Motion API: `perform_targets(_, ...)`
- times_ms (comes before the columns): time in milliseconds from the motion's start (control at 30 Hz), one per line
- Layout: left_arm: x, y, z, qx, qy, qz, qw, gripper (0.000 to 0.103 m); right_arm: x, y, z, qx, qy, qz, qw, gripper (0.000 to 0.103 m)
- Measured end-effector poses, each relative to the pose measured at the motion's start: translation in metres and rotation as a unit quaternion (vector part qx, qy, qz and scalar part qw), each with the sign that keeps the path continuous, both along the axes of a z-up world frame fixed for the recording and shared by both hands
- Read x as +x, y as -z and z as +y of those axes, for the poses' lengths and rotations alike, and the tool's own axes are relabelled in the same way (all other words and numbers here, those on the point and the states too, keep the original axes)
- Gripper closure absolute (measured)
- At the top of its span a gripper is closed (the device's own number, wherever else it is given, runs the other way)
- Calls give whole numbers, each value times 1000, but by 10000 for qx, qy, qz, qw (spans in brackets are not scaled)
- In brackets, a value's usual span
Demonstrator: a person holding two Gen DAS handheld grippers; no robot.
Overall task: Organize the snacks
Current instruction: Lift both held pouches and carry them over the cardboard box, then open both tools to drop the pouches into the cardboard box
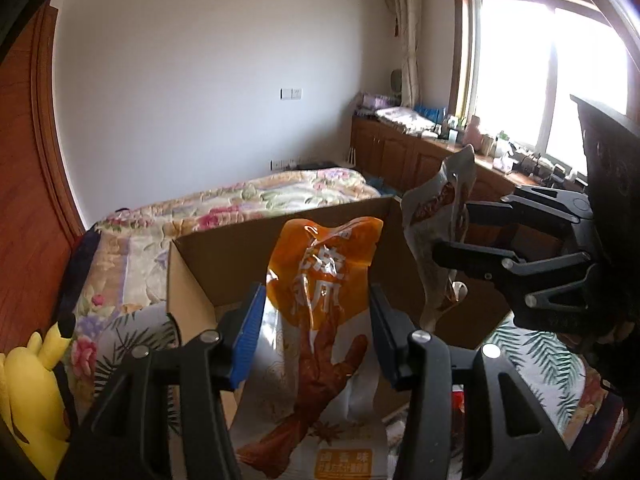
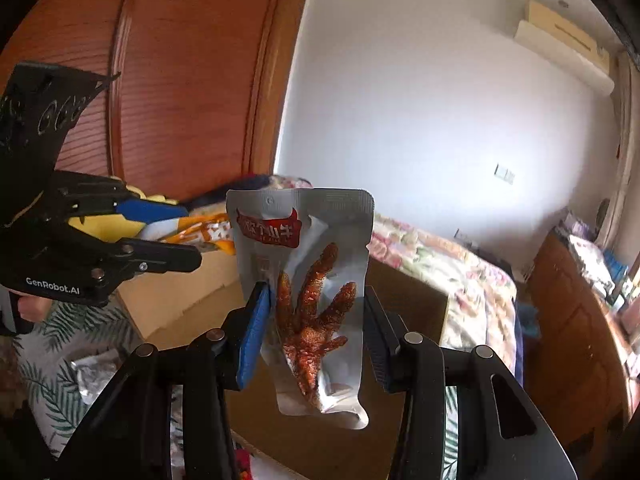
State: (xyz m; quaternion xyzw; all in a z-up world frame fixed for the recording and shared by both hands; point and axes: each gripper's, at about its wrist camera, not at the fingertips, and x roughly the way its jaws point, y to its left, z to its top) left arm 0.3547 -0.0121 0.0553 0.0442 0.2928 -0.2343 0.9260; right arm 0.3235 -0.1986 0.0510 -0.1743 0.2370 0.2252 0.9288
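At about nine o'clock in the left view sits a yellow plush toy [image 1: 30, 396] on the flowery bed [image 1: 248, 196]; in the middle the left gripper [image 1: 316, 340] has its jaws squeezed on an orange snack pack [image 1: 320, 320]; the pack stands up tall, its long side running from six o'clock to twelve o'clock, its orange top leaning over the open cardboard box [image 1: 224, 252]. At three o'clock the right gripper [image 1: 448, 228] holds a silver snack pack [image 1: 436, 224] above the far corner of the box.

In the right view the left gripper [image 2: 188, 232] is at nine o'clock; the right gripper [image 2: 316, 328] in the middle has its jaws pressed on the sides of the silver snack pack [image 2: 308, 280], near the lower half; this pack also stands up, red label at twelve o'clock, the picture of a chicken foot pointing up.

Both packs look light, soft and crinkly, and the foil looks slippery; I think a hold on the flat sides near the middle is best, so they do not flop or slide out.
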Motion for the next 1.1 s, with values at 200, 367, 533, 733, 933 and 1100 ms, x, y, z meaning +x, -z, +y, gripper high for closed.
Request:
perform_targets(200, 18, 24, -14, 225, -81, 191, 9995, 52, 20, 28, -4, -85, 238, 340, 9991, 57)
perform_targets(367, 23, 33, -15, 326, -201, 243, 9990, 50, 31, 37, -2, -162, 370, 555, 9976, 57)
perform_targets(533, 19, 31, -14, 337, -319, 204, 9987, 42, 33, 46, -1, -187, 398, 779, 9960, 57)
perform_targets(733, 8, 16, -2, 112, -395, 110, 9991, 37, 25, 40, -1, 70, 286, 827, 9961, 46)
perform_targets(933, -22, -5, 17, -89, -476, -166, 9987, 27, -5, 16, -10, 361, 247, 724, 9964, 46)
perform_targets(1100, -57, -19, 28, -83, -509, -356, 9980, 26, -46, -6, -21, 574, 294, 574, 9963, 42)
